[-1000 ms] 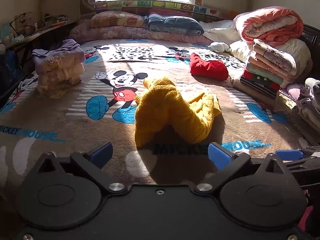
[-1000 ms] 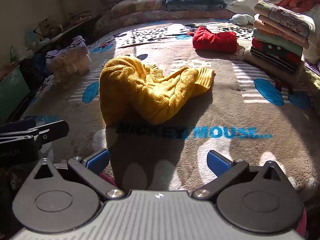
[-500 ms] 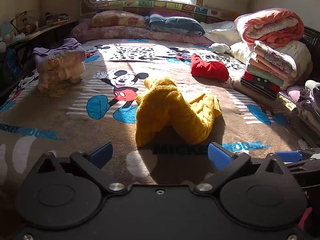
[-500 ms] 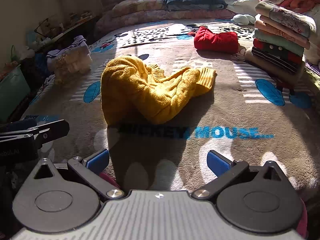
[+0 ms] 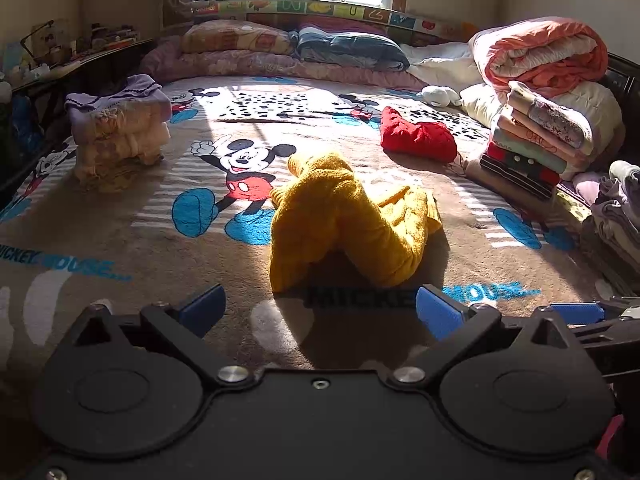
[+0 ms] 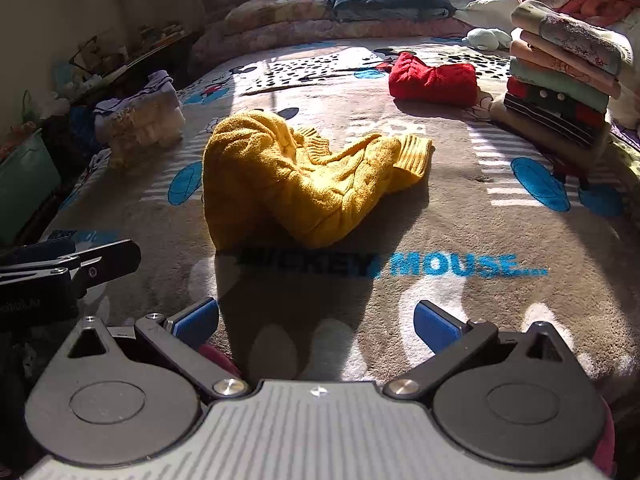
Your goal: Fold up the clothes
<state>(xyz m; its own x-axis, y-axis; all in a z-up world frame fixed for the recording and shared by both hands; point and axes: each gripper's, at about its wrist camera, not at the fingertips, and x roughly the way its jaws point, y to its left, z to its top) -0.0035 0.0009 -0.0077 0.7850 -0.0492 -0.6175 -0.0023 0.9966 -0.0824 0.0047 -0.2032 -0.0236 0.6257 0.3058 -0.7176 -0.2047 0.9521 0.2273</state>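
- Yellow knit sweater (image 6: pixel 304 176) heaped mid-bed on the Mickey Mouse blanket (image 6: pixel 460 240), humped up on the left with one ribbed cuff (image 6: pixel 416 152) flopped out to the right. Not flattened, not folded yet.
- Left gripper (image 5: pixel 320 308) hanging back at the near edge, blue pads (image 5: pixel 202 309) spread wide, nothing between them. Same deal for the right gripper (image 6: pixel 316 320) — jaws apart, empty, well short of the sweater.
- Probably the reach-in stage: looks like the garment needs spreading out before any fold.
- Possible trouble: thick cable knit bunched on itself, so a pinch could catch two layers at once and drag the whole lump instead of opening it.
- Also fuzzy blanket underneath — easy to nip the pile along with the hem and tug the bedding up.
- Hard sun and deep shadow across the near side, so the bottom hem hard to pick out; could end up grabbing a random fold.
- Both tools side by side and close, so some risk of bumping on the way in.
- Count: one yellow sweater, one red knit (image 6: pixel 434 80) further back, one folded stack on the right (image 6: pixel 560 84), one on the left (image 6: pixel 140 116), one rolled orange quilt (image 5: pixel 544 54), two pillows (image 5: pixel 352 46) visible at the head, two grippers.
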